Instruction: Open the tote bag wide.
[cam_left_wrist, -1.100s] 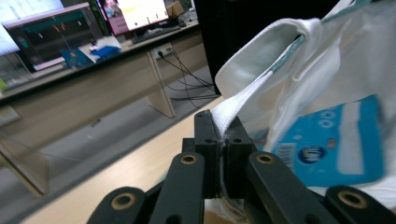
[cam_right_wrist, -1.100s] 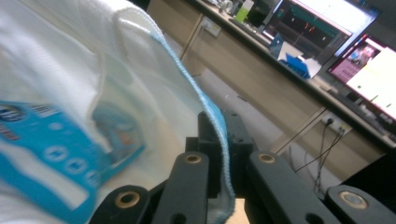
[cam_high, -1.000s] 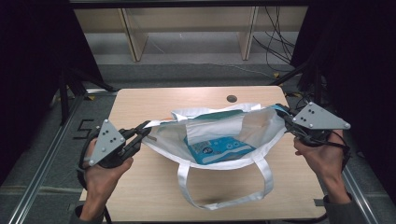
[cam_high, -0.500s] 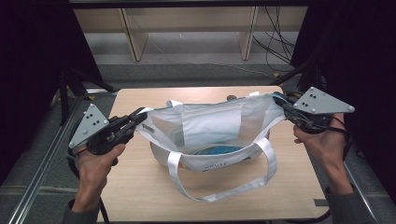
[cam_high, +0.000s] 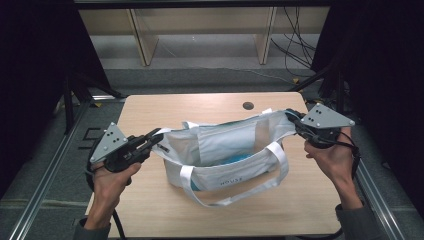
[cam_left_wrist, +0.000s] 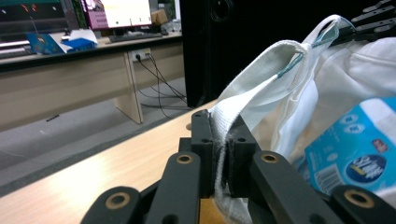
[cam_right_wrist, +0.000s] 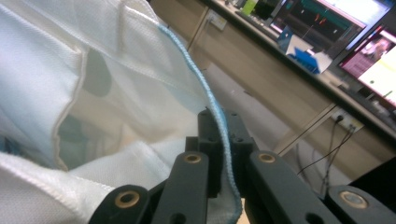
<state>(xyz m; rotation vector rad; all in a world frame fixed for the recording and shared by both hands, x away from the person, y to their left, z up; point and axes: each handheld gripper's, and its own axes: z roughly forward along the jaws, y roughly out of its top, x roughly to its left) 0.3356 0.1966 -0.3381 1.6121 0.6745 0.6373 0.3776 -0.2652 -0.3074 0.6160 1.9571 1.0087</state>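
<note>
My left gripper (cam_high: 156, 136) pinches the left rim of the white bag (cam_high: 225, 155), and my right gripper (cam_high: 292, 118) clamps its right rim. The bag stands open in the middle of the table (cam_high: 165, 107), with a blue packet (cam_left_wrist: 345, 154) inside.

Left gripper (cam_high: 150, 141) and right gripper (cam_high: 292, 117): black bodies, grey three-cornered top plates, brass-ringed linkage pins, trailing black cables; grey sleeve cuffs.

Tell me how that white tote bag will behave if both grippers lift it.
The white tote bag is probably floppy: its cloth sags between the left gripper and right gripper. The blue packet inside will likely slide toward the lowest point.
</note>
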